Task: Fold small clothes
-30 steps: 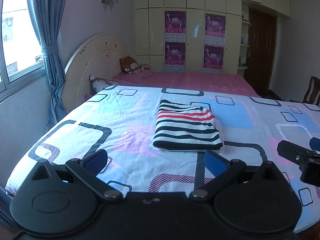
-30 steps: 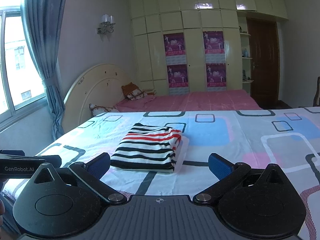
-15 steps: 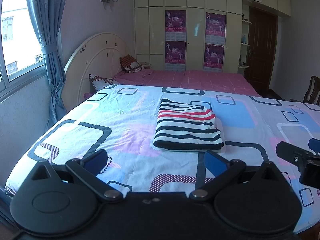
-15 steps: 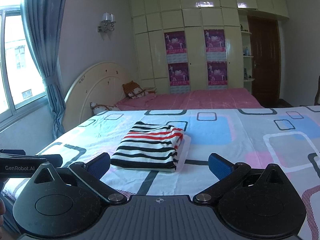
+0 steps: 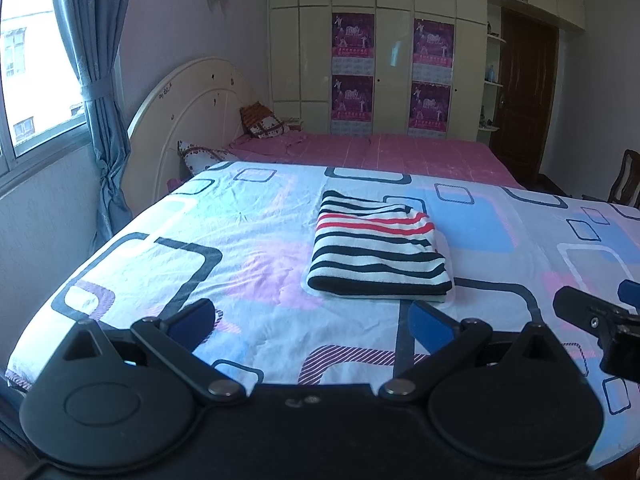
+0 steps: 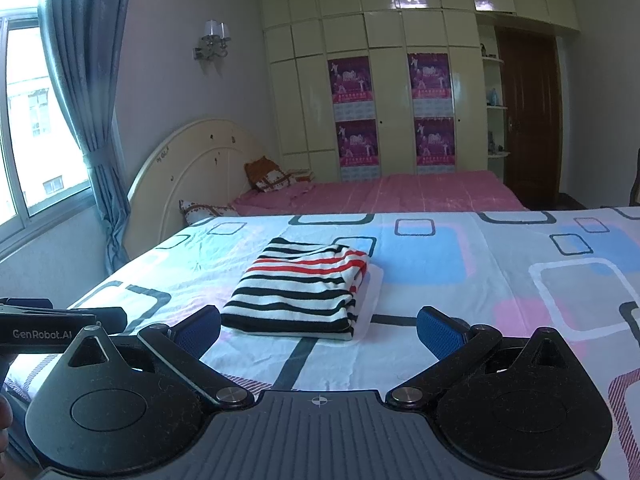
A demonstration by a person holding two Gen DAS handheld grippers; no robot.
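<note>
I see the folded striped shirt [image 5: 380, 252] lying on the patterned bed sheet [image 5: 200, 240], ahead of both claws; my left claw [image 5: 312, 322] and right claw [image 6: 320, 326] are spread wide, empty, and about equally near.

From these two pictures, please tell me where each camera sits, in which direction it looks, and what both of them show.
Left wrist: sits on the left gripper, open, looking across the patterned bed sheet at the folded striped garment; the right gripper enters at the right edge.
Right wrist: sits on the right gripper, open, facing likewise; the left gripper enters at the left edge.
Shared: garment, sheet, headboard, wardrobe.
</note>
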